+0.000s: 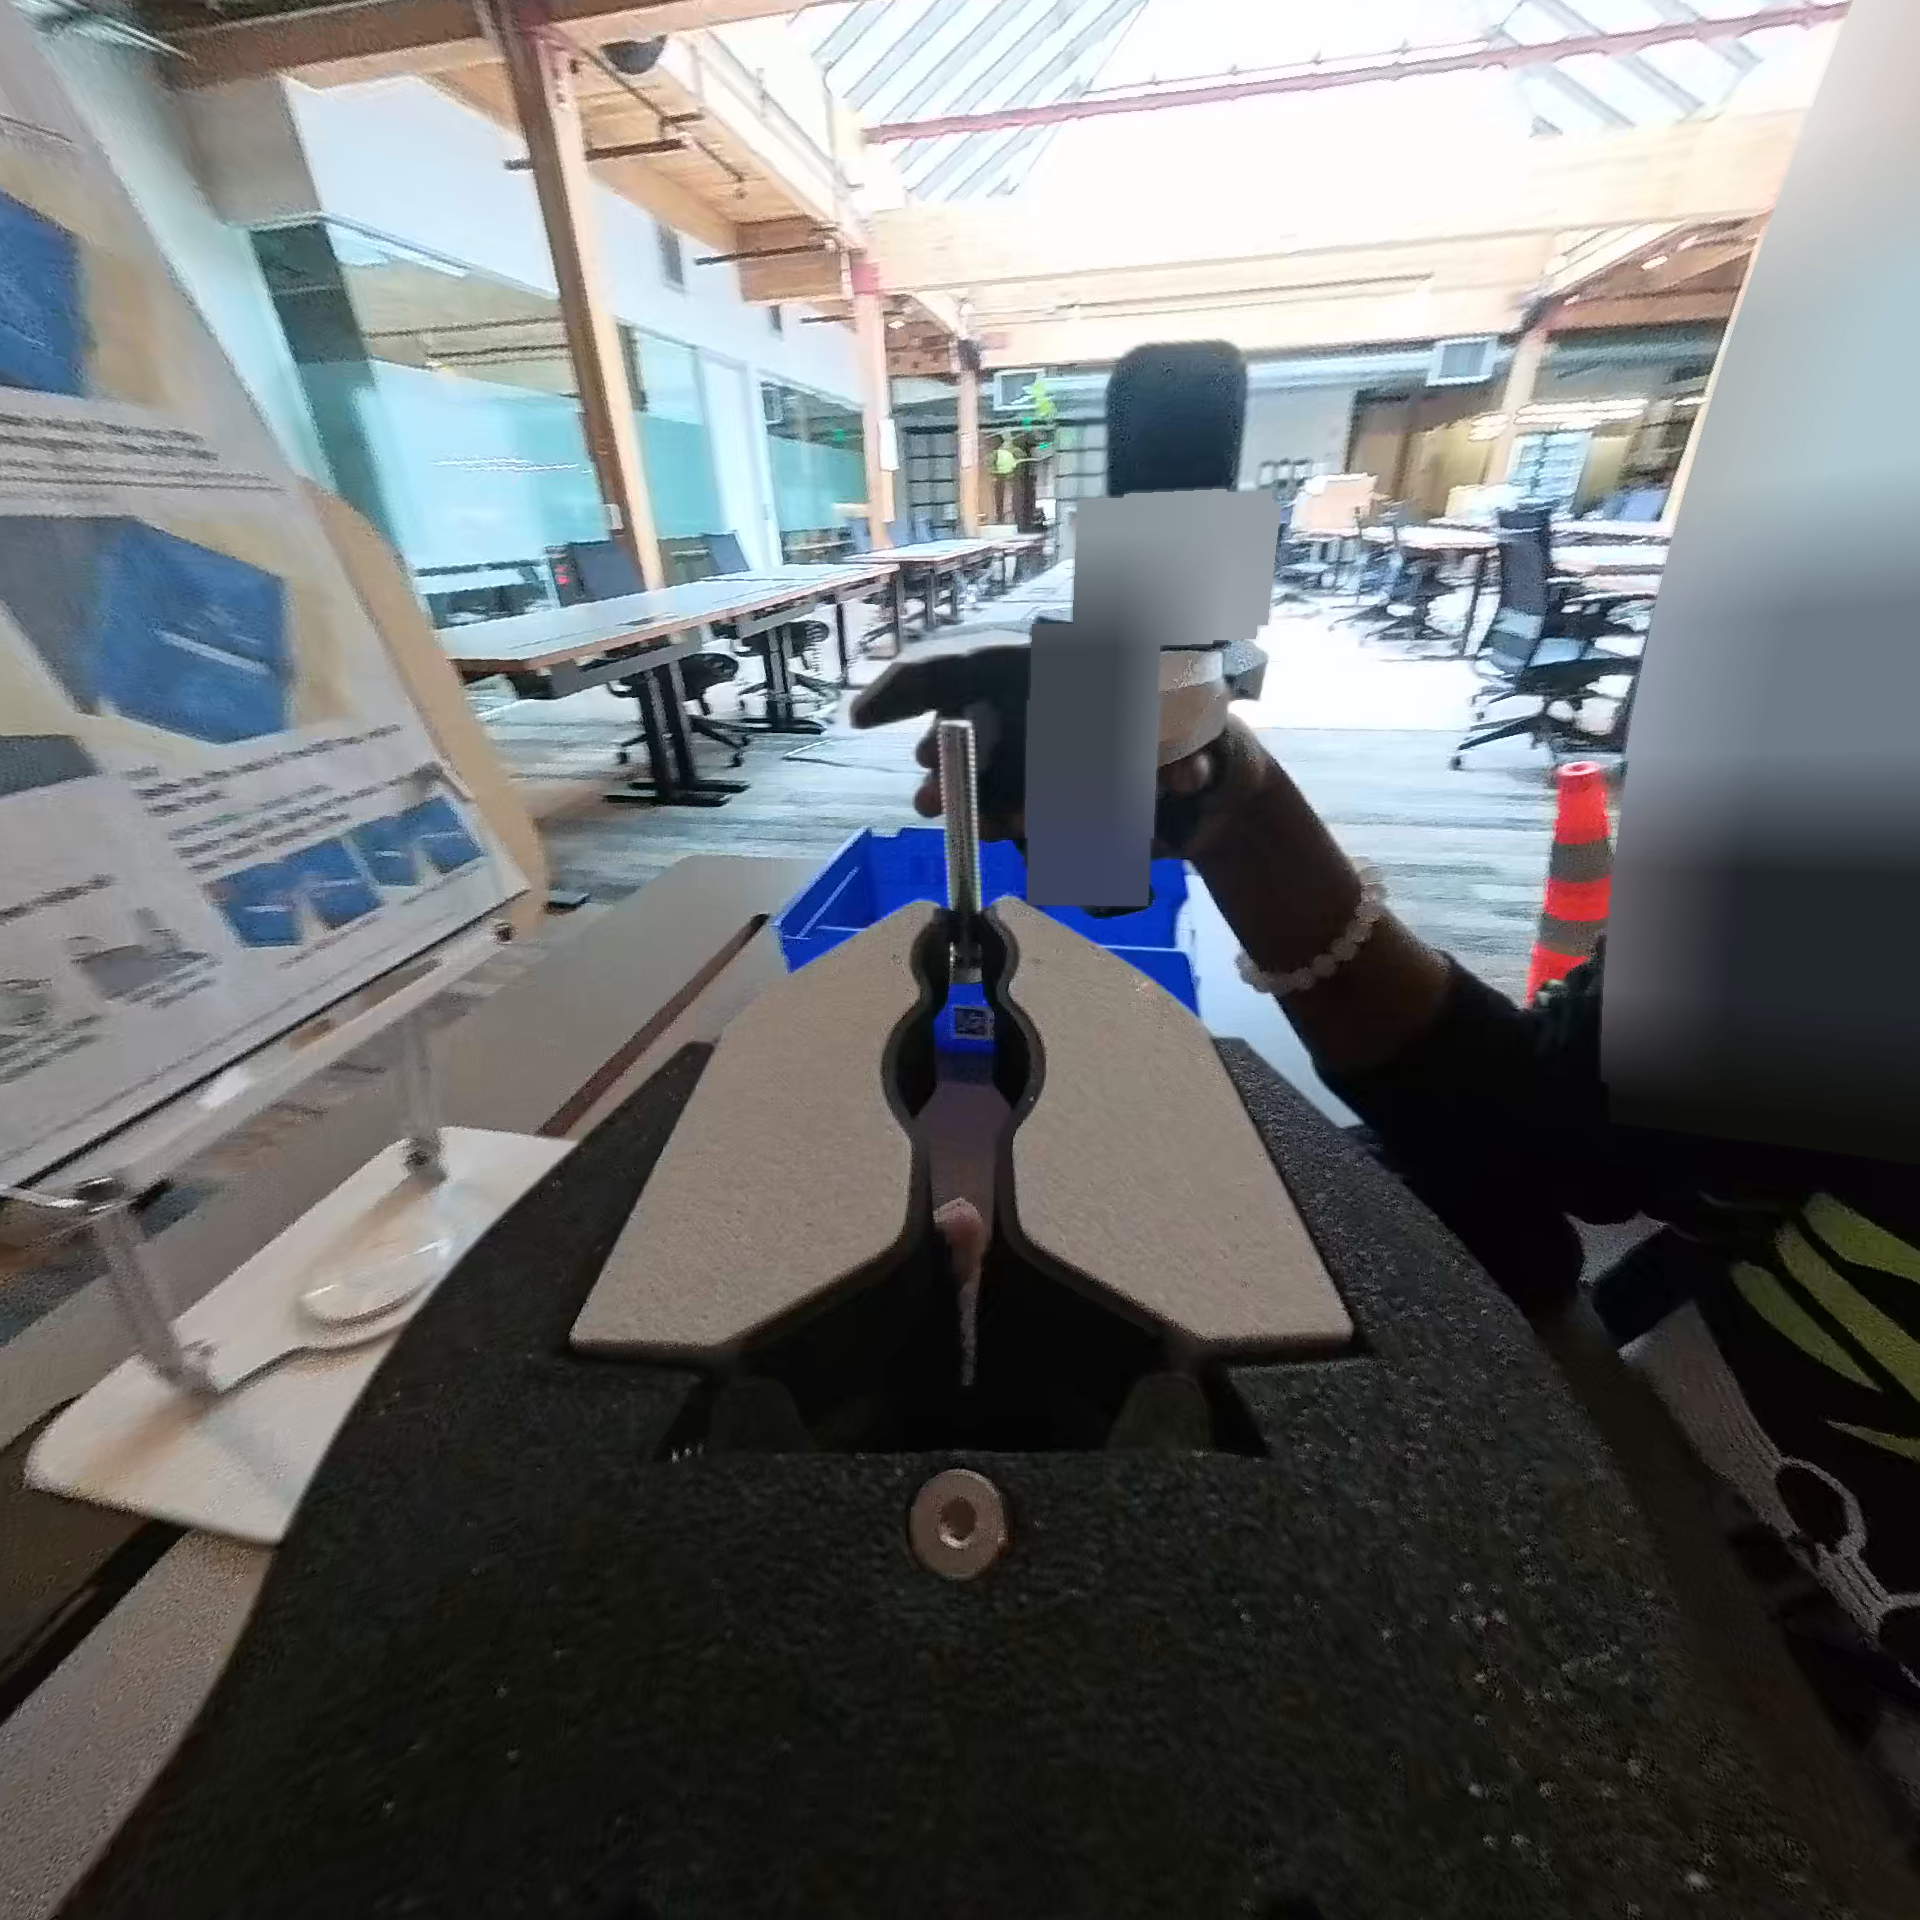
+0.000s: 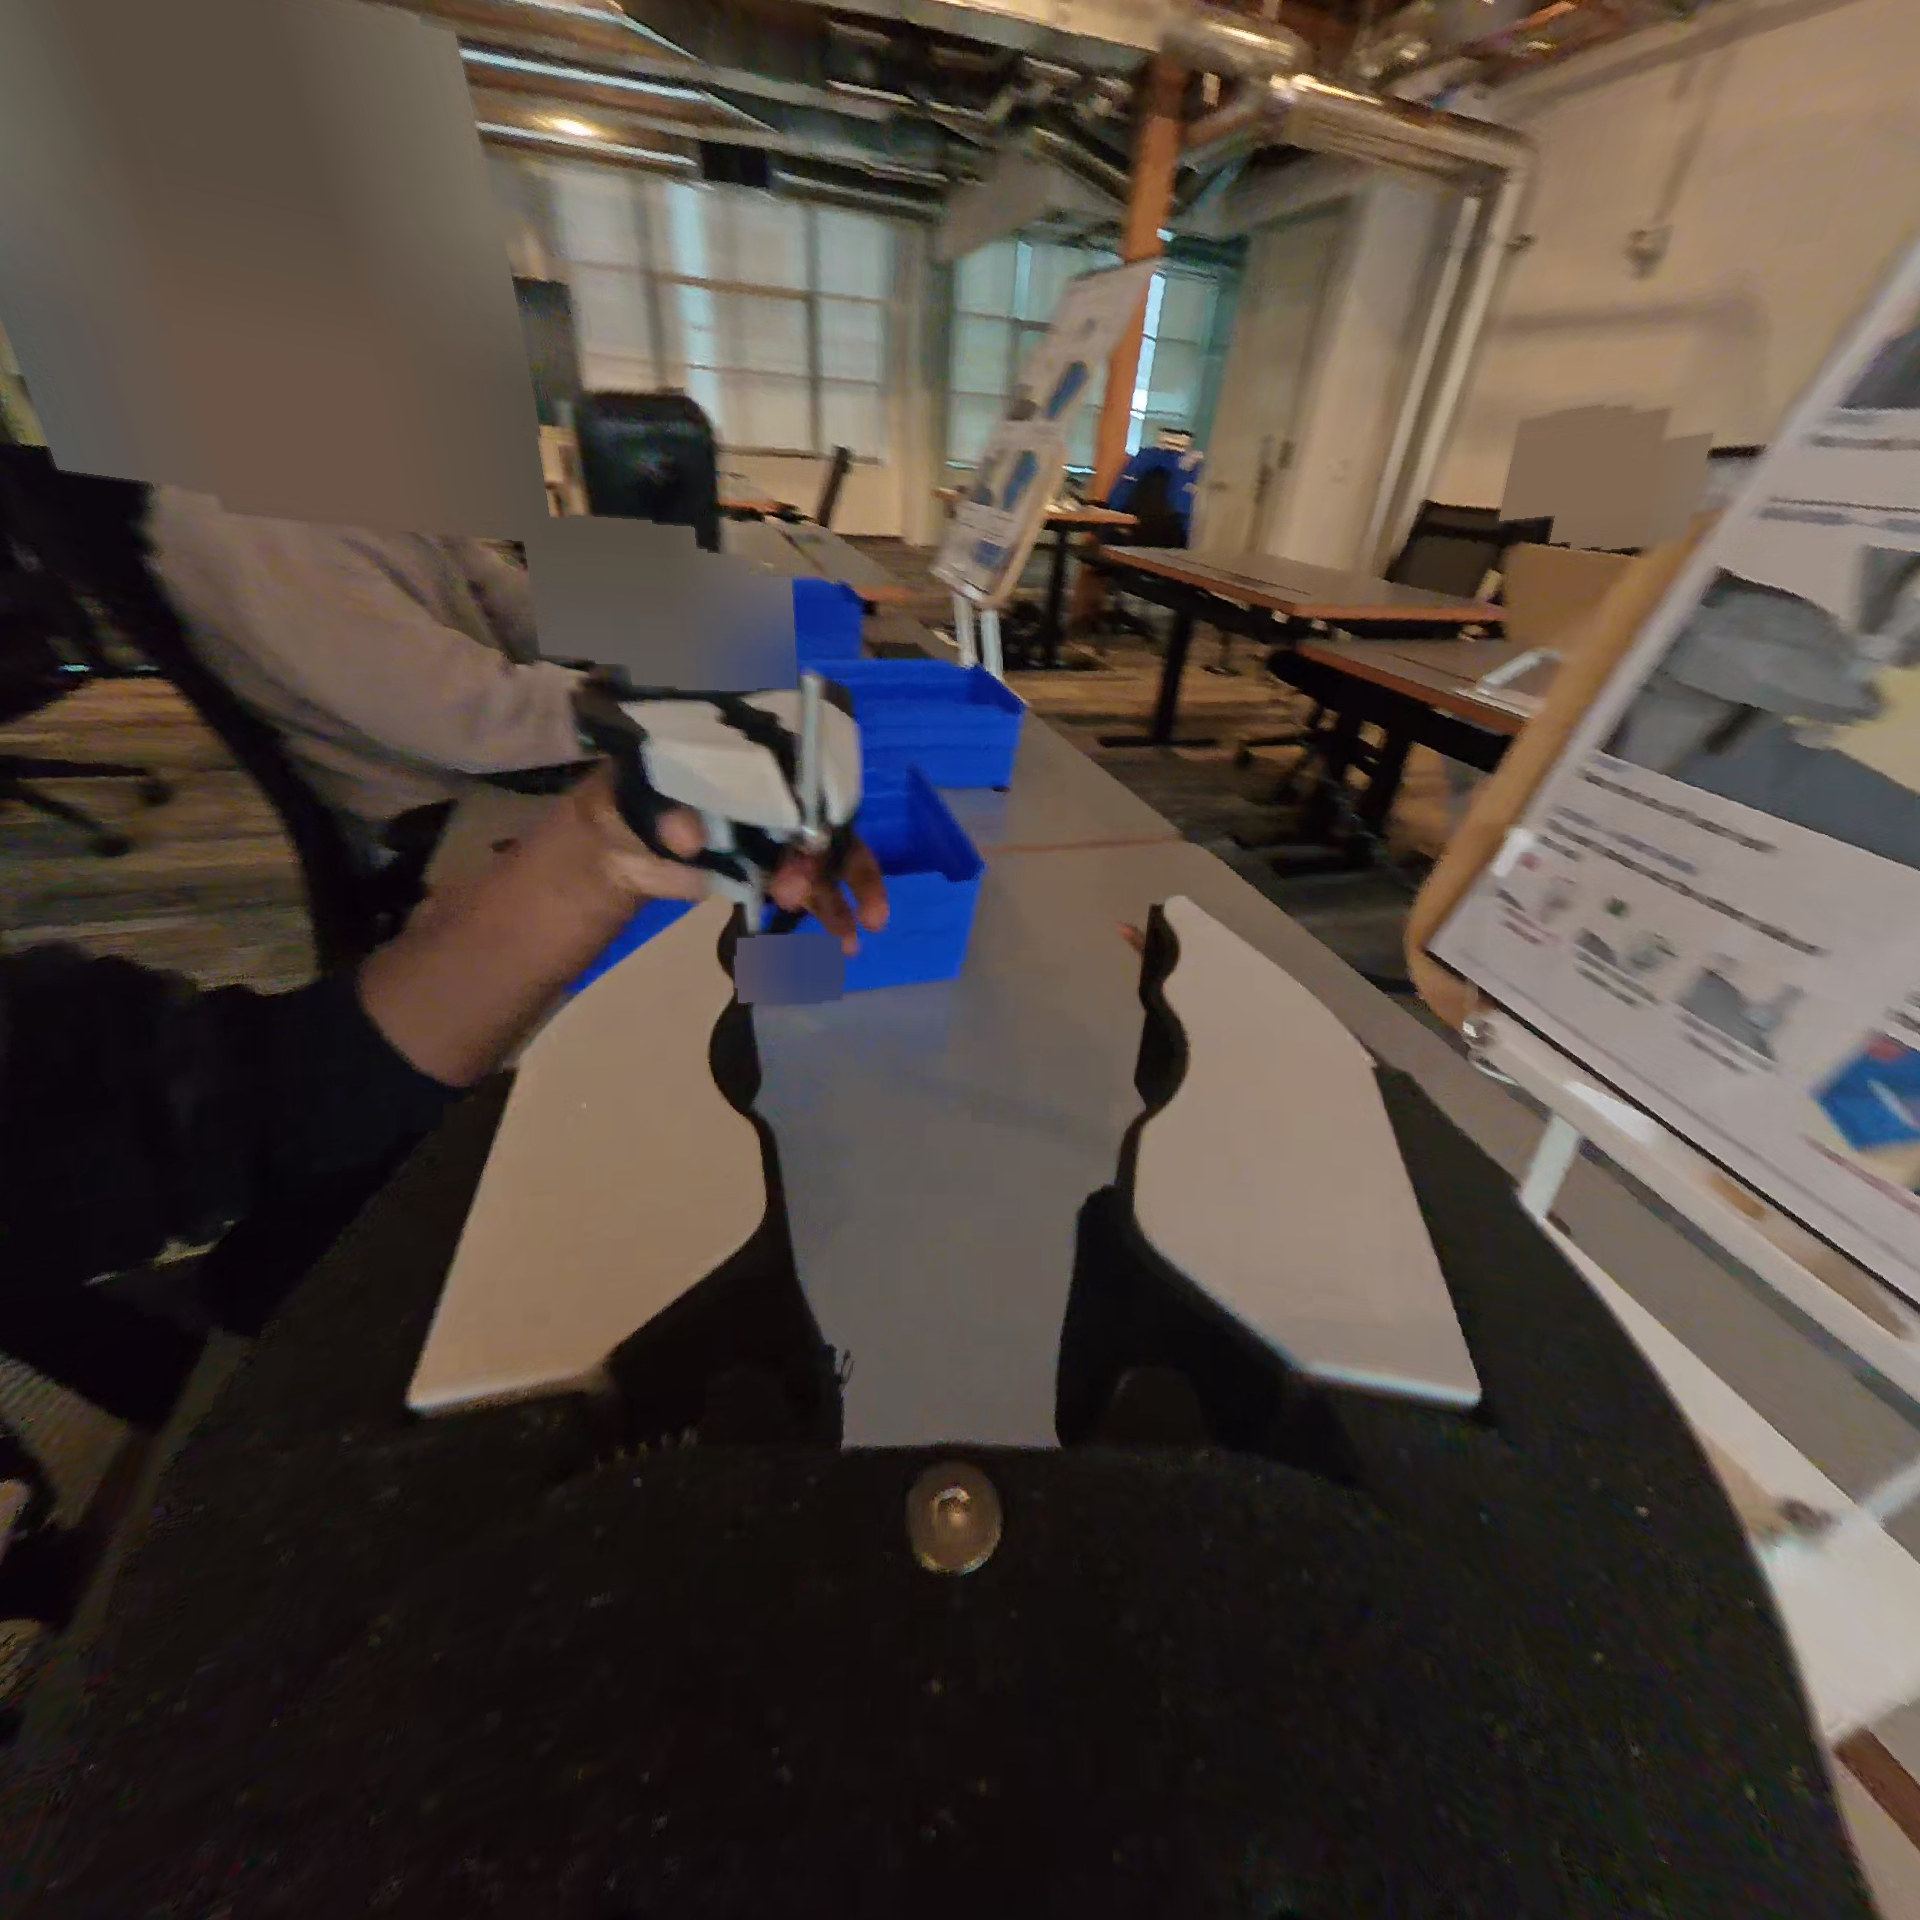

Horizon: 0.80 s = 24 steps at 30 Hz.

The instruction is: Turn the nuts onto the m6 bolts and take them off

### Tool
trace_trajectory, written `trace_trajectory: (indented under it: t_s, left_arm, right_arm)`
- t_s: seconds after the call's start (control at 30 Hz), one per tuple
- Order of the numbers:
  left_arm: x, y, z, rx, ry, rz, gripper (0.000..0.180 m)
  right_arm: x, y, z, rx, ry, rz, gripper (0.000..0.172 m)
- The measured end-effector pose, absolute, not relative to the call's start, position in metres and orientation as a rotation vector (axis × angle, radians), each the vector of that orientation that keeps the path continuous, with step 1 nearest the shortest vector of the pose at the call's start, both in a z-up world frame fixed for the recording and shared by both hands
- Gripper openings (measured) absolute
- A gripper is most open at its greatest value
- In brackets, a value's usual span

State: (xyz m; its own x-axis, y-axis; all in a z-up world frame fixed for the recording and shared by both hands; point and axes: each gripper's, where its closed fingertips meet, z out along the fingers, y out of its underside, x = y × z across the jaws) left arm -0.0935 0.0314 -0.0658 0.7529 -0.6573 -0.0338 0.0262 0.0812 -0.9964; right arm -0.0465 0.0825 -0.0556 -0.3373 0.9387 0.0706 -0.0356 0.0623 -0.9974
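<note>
My left gripper (image 1: pixel 961 925) is shut on a long threaded silver bolt (image 1: pixel 958 821), which stands upright out of the fingertips. The right wrist view shows the same: the left gripper (image 2: pixel 727 769) is held up over the table's left side with the bolt (image 2: pixel 810 758) clamped in its tips. My right gripper (image 2: pixel 945 935) is open and empty, with only the grey tabletop (image 2: pixel 935 1122) between its fingers. I cannot make out a nut on the bolt.
Blue bins (image 2: pixel 914 894) (image 2: pixel 914 717) stand on the table behind the left gripper; one also shows in the left wrist view (image 1: pixel 862 894). A printed sheet on a stand (image 1: pixel 208 727) (image 2: pixel 1714 831) is at the table's side. An orange cone (image 1: pixel 1574 873) stands on the floor. My right fingertips sit around 8 cm from my left ones.
</note>
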Motion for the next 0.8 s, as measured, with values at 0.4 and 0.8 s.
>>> trace_trajectory:
  t_s: [0.4, 0.8]
  left_arm:
    - [-0.046, 0.049, -0.095, -1.387, 0.675, -0.657, 0.005]
    - [-0.042, 0.054, -0.105, -1.424, 0.672, -0.684, 0.005]
  right_arm:
    - [-0.05, 0.053, -0.061, -0.759, -1.579, 1.542, 0.039]
    - [-0.059, 0.043, -0.083, -0.751, -1.716, 1.517, 0.008]
